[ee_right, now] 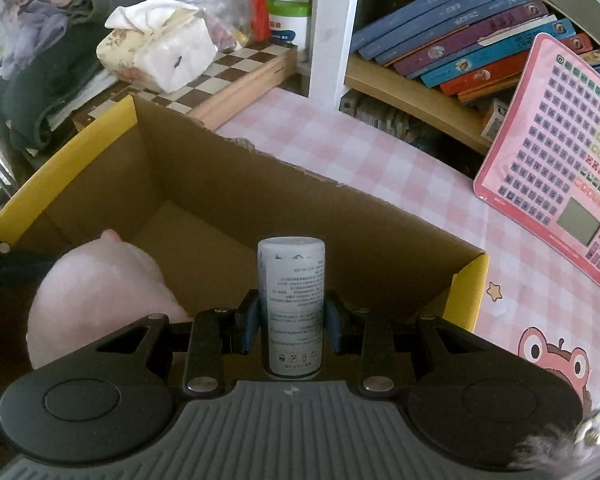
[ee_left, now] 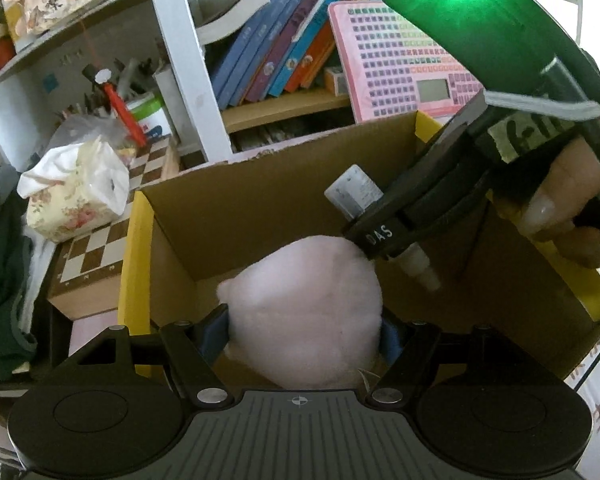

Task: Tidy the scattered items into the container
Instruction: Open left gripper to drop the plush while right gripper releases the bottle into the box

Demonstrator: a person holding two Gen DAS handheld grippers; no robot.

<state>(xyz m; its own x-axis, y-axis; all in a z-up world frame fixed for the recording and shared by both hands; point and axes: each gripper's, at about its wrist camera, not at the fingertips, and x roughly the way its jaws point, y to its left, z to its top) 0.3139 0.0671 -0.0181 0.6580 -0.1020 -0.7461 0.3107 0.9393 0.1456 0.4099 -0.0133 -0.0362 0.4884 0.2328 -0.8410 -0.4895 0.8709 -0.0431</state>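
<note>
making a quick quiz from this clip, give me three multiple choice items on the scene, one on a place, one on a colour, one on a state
1. Where is the fluffy pale pink plush toy?
A. on the chessboard
B. over the open brown cardboard box, between the left gripper's fingers
C. on the bookshelf

2. What colour are the box's flap edges?
A. yellow
B. red
C. white

3. What state is the right gripper in?
A. open and empty
B. shut on the white cylindrical bottle with printed text
C. shut on a book

Answers:
1. B, the left wrist view shows the blue pads pressing the plush on both sides, with the box interior behind it.
2. A, yellow strips line the flaps in both views.
3. B, both pads sit against the bottle's sides.
</note>
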